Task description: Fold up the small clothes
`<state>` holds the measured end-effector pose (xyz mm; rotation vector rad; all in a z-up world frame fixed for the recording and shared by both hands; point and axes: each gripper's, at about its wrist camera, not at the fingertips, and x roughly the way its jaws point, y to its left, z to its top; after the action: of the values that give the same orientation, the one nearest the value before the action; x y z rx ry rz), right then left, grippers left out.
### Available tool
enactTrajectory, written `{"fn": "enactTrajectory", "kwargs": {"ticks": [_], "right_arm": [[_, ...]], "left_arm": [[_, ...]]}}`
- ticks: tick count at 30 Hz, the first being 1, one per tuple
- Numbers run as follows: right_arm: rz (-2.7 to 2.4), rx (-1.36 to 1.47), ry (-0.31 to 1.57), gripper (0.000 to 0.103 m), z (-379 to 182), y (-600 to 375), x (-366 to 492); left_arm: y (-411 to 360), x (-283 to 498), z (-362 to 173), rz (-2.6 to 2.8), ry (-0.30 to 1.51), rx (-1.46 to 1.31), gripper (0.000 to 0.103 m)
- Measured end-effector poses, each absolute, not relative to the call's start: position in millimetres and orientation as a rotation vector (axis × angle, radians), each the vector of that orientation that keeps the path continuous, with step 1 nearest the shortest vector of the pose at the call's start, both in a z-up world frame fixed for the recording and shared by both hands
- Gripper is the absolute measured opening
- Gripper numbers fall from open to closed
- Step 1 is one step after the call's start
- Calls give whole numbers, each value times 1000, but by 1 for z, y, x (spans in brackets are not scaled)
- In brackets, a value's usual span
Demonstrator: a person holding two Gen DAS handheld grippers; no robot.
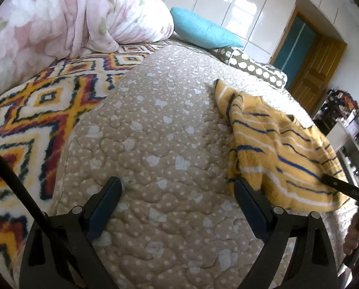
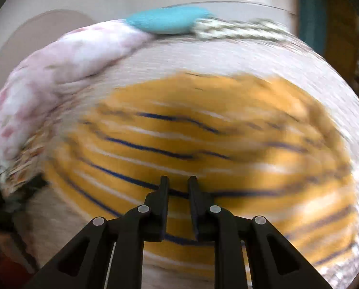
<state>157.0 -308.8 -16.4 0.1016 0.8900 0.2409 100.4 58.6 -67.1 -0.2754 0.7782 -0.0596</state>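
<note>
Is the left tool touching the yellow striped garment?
Cannot tell. In the left wrist view the left tool stands open over the quilt, its right finger overlapping the garment's edge; contact is unclear.

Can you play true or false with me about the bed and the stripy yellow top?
1. The yellow striped top lies crumpled on the beige quilt. True.
2. The left hand-held gripper is pinching the top. False: its jaws stand wide open over bare quilt.
3. A blue cushion sits at the far end of the bed. True.
4. The top is neatly folded. False: it is bunched and wrinkled.
5. The right hand-held gripper is spread wide. False: its jaws are almost together.
</note>
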Motion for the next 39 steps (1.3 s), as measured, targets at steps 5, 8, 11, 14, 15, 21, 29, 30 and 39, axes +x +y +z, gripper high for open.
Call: {"fn": "enactTrajectory", "kwargs": {"ticks": [5, 8, 11, 14, 15, 21, 29, 30, 39], "right_arm": [[21, 146, 805, 15, -14, -375, 122], [-9, 231, 784, 24, -14, -403, 107], [-19, 214, 702, 28, 1, -404, 90], [68, 247, 670, 28, 8, -398, 89], [89, 253, 672, 28, 8, -394, 93], [92, 257, 740, 32, -18, -393, 116], [154, 626, 709, 29, -46, -455, 114], [148, 616, 708, 29, -46, -453, 115], [144, 602, 696, 30, -46, -449, 113]], "left_arm": [[49, 99, -53, 9, 840, -198, 91], [48, 76, -18, -60, 777, -295, 91], [29, 74, 11, -135, 731, -310, 94], [-5, 103, 14, -169, 786, -254, 94], [-18, 114, 10, -177, 809, -236, 94], [-66, 172, -35, -78, 884, -31, 94], [-36, 182, -65, -146, 915, -244, 103], [-39, 180, -65, -138, 912, -225, 103], [-42, 170, -66, -101, 916, -192, 103]]}}
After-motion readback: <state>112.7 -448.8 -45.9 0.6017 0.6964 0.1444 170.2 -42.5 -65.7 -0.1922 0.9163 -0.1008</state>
